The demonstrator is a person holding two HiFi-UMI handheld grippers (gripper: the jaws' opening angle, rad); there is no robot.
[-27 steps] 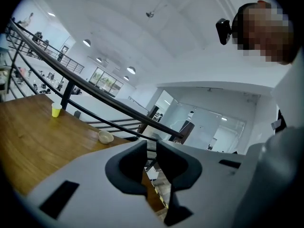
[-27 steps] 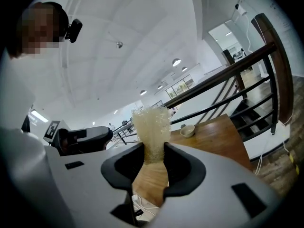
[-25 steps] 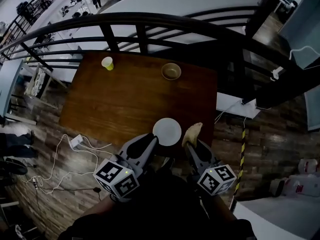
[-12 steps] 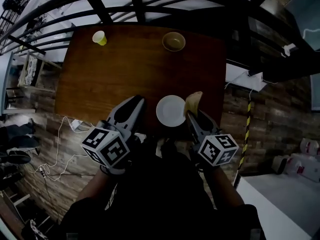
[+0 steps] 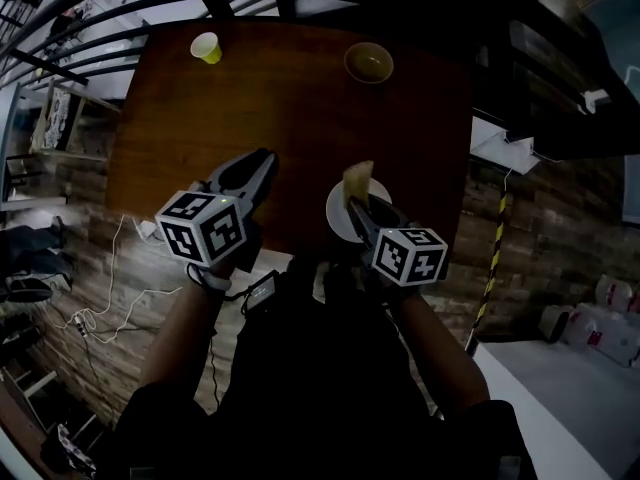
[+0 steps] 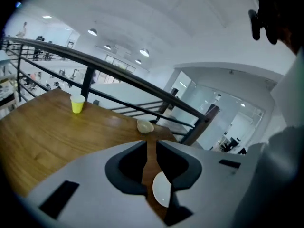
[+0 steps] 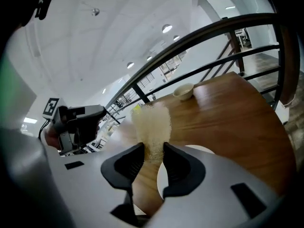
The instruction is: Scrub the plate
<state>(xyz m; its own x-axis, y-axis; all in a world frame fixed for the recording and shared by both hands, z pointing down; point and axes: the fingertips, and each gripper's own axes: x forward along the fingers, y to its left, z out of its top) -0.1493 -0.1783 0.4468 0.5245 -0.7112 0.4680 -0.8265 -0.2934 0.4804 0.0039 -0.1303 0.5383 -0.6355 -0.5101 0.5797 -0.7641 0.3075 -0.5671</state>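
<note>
Your right claw (image 7: 154,151) is clamped on the sponge (image 5: 357,178) above the plate (image 5: 337,216); left claw (image 6: 150,151) closed, empty. Scrubbing looks not yet begun; whole plate left.

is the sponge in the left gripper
No, the sponge is clamped in the right gripper; the left gripper holds nothing.
</note>
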